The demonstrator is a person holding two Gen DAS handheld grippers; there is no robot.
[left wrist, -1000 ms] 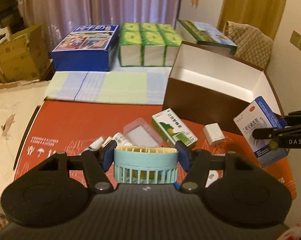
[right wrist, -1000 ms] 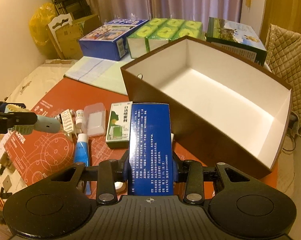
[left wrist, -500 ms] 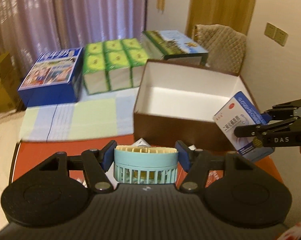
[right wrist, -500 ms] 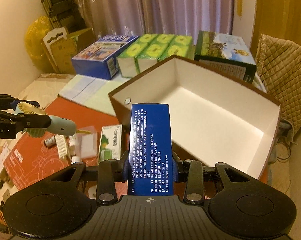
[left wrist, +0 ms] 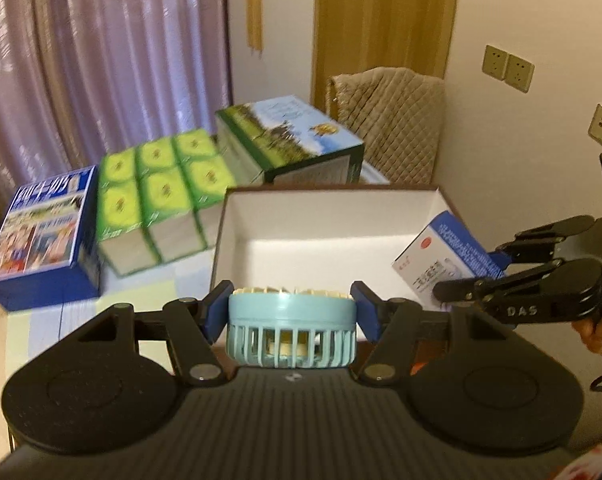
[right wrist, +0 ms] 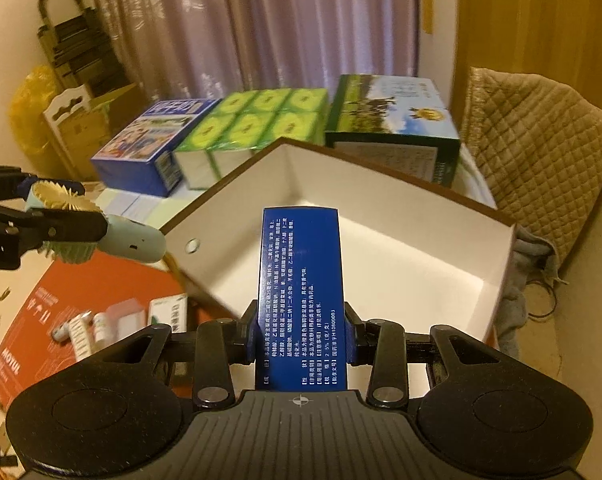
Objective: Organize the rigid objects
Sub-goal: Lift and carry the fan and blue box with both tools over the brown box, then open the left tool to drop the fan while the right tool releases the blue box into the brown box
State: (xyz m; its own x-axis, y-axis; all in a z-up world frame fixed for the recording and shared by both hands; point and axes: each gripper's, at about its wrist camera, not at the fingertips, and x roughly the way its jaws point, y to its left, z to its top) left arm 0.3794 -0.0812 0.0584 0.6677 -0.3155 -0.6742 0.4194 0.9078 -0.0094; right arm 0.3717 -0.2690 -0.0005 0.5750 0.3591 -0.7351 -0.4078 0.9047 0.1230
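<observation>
A: Where does the open box (right wrist: pixel 381 248) lie from each load?

B: In the right wrist view it fills the centre, straight beyond the right gripper (right wrist: pixel 301 338), which is clamped on the blue medicine carton (right wrist: pixel 301 296). The carton's long axis points up the frame, into the box.

A: And the left gripper (left wrist: pixel 292 312)?

B: Clamped on the pale blue fan (left wrist: pixel 292 330); the box's near wall sits just above it, mid-frame.

A: Which hand is nearer?

B: I judge the right; its carton already overlaps the white interior.

A: What differs from a second ago?

B: Both loads hung over the red bench mat then; the box has since come closer in both views.
</observation>
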